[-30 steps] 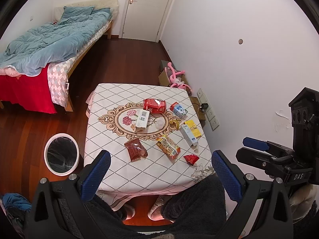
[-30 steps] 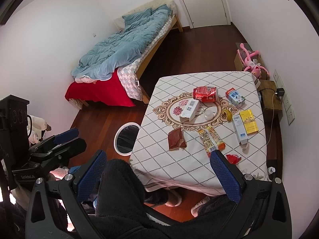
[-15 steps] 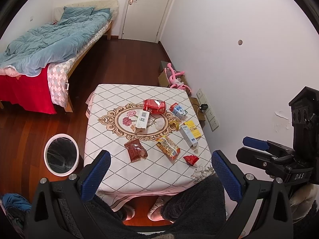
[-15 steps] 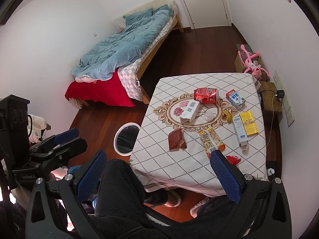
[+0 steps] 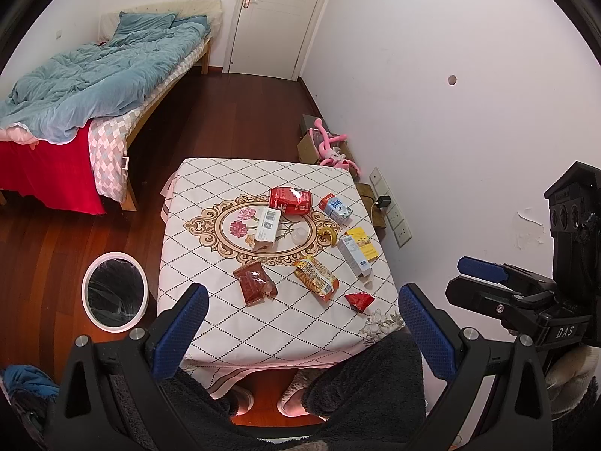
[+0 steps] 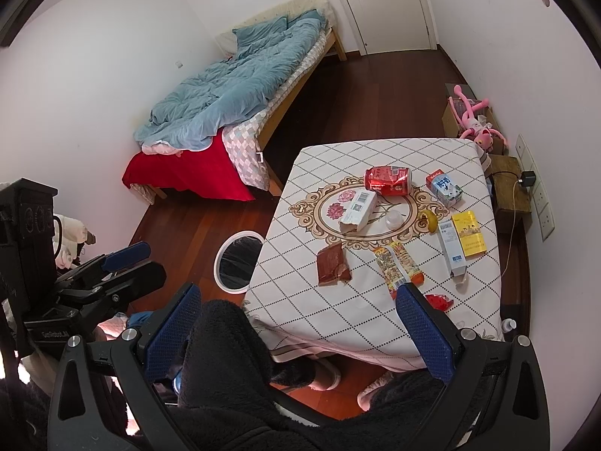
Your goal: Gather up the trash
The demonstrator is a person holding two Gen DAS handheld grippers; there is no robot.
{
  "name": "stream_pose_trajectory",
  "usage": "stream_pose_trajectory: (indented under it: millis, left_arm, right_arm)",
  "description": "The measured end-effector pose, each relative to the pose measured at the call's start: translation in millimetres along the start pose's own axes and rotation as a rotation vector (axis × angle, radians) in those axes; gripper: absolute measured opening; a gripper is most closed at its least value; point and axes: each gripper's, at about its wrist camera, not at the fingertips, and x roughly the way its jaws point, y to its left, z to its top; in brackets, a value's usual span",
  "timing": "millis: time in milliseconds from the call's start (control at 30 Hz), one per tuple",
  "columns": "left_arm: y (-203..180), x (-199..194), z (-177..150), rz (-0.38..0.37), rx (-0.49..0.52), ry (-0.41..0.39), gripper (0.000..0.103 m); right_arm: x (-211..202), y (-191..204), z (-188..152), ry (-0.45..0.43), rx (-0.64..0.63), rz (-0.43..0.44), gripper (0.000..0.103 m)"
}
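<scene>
Trash lies scattered on the patterned table: a red can, a white box, a blue carton, a yellow box, a brown wrapper, an orange snack packet and a small red wrapper. A white-rimmed bin with a black liner stands on the floor left of the table. My left gripper is held high over the near table edge, open and empty. My right gripper is open and empty too, above the same edge, with the can and bin beyond.
A bed with a blue duvet fills the far left. A pink toy and boxes sit by the right wall behind the table. A person's legs in dark fleece are below the near table edge. Dark wood floor lies between bed and table.
</scene>
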Motion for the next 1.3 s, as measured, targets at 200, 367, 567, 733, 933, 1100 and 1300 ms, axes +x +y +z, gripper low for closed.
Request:
stream_pose_trajectory:
  millis: [200, 367, 567, 733, 933, 1100, 1300]
  left_arm:
    - [-0.6, 0.9, 0.1, 0.001, 0.000, 0.000, 0.103]
    - [0.1, 2.8, 0.3, 0.026, 0.000, 0.000, 0.103]
    - [7.9, 53.6, 6.1, 0.269, -0.003, -0.065, 0.103]
    - [38.8, 133.6, -0.5, 0.362, -0.010, 0.056, 0.103]
    - [76.7, 226.1, -24.9, 0.354, -0.089, 0.267, 0.103]
    - [102.4, 286.5, -40.6, 0.318, -0.178, 0.391, 0.102]
    - [108.9, 347.2, -51.3, 0.244, -0.207, 0.499, 0.089]
  right_arm:
    - [-0.5, 0.7, 0.9, 0.000, -0.001, -0.001, 0.103]
    - [-2.0, 1.4, 2.9, -0.005, 0.002, 0.004, 0.103]
    - [7.4, -12.8, 4.3, -0.053, 0.072, -0.068, 0.103]
    - [57.5, -58.5, -2.6, -0.005, 0.212, -0.136, 0.103]
    - [155.3, -111.2, -8.7, 0.148, 0.261, -0.221, 0.103]
    - [243.7, -142.1, -5.3, 0.295, 0.209, -0.278, 0.103]
    - [321.3, -166.4, -4.7, 0.435, 0.136, -0.300, 0.103]
